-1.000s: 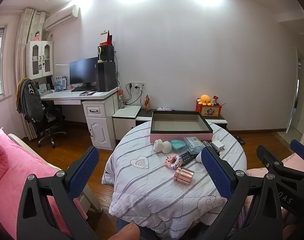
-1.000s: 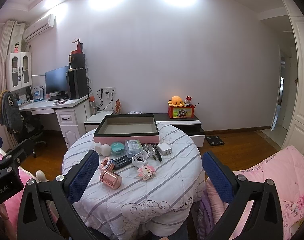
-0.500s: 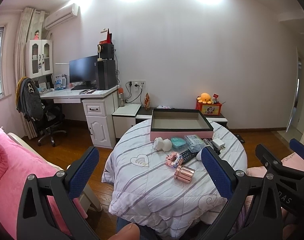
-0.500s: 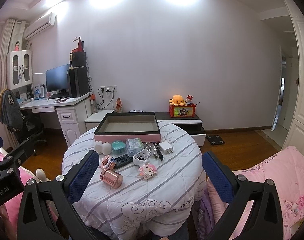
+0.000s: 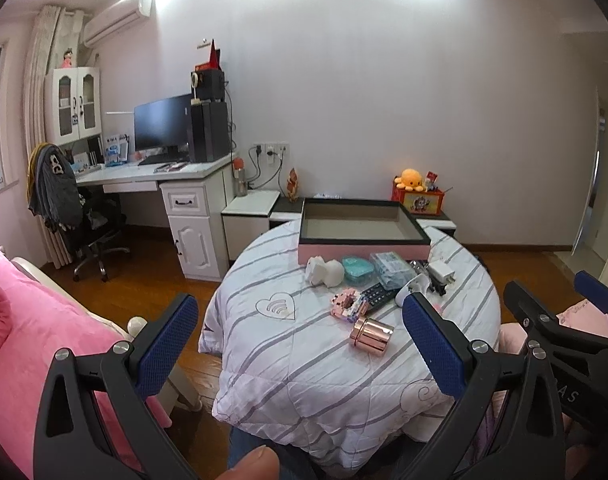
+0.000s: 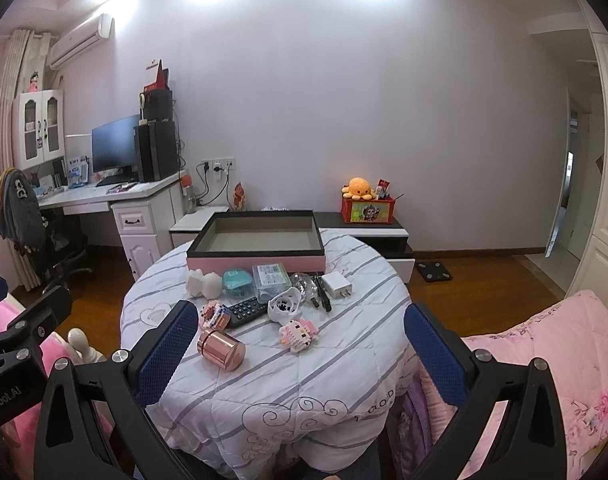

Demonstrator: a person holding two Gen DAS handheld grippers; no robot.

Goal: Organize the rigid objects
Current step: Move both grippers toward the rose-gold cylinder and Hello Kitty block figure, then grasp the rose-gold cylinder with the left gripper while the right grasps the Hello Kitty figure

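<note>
My left tool hangs short of the bench with its blue pads spread wide and nothing between them. My right tool is the same: pads far apart, gripping nothing, held back from the near edge.

Closest to me on the round bench, on its striped cloth, a rose-gold canister lies on its side. Just beyond it I see a pink brick figure touching a black remote, and to the right a second pink brick figure with a white cup-shaped piece behind it. Further back sit a white lumpy toy, a teal container, a clear box and a white charger, with black pens beside the charger. The pink-sided tray stands at the far edge of the bench, and I see nothing inside it.

To my left are a desk with a monitor.
</note>
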